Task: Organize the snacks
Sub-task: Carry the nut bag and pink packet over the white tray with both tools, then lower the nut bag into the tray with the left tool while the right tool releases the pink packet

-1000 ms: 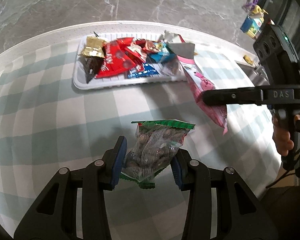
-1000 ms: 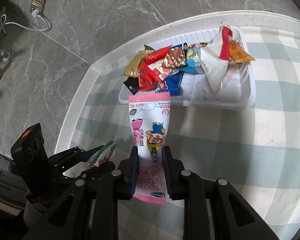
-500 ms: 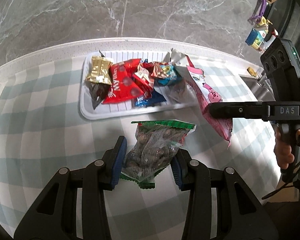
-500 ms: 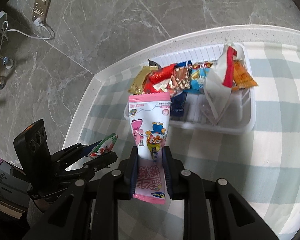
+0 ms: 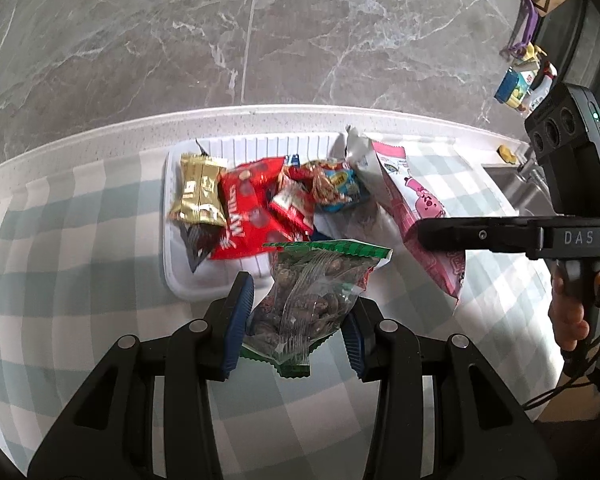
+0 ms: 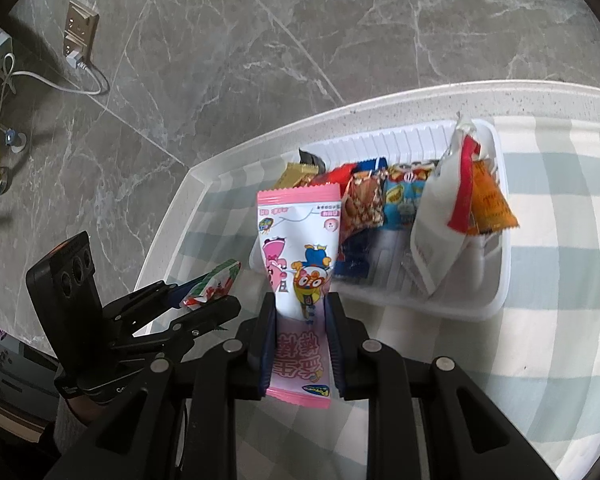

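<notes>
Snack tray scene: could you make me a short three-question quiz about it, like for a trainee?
1. True or false: the left gripper is shut on a clear green-edged bag of nuts.
2. The right gripper holds: A) a gold wrapper B) a pink cartoon packet C) nothing
3. Fill in: the loose snacks lie in a white ____ on the checked cloth.

Key: 1 true; 2 B; 3 tray.
</notes>
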`<action>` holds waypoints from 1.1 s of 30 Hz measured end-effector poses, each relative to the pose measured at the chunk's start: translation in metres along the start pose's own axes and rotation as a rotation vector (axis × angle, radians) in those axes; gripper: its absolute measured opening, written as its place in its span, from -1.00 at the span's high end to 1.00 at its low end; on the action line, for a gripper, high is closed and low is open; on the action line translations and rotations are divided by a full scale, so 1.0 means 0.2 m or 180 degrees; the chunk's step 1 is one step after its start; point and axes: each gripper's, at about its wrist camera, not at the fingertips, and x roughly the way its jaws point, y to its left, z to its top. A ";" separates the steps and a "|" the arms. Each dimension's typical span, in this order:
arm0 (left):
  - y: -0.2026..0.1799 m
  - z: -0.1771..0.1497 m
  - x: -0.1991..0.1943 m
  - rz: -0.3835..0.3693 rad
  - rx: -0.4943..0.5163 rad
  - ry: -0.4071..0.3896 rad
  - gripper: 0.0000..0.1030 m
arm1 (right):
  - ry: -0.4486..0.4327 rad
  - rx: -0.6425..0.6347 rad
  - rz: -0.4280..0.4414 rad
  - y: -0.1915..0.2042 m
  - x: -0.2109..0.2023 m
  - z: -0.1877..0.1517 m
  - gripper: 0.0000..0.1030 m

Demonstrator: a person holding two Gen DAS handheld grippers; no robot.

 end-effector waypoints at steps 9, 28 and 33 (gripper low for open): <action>0.03 0.10 0.05 -0.0026 -0.0056 -0.0042 0.24 | -0.0028 0.0051 -0.0004 -0.03 0.02 0.07 0.52; 0.08 0.29 0.16 0.0057 -0.0063 -0.0090 0.24 | -0.0053 0.0134 -0.0074 -0.09 0.07 0.19 0.52; 0.09 0.31 0.18 0.0073 -0.0058 -0.0088 0.24 | -0.0061 0.0149 -0.0103 -0.11 0.09 0.22 0.52</action>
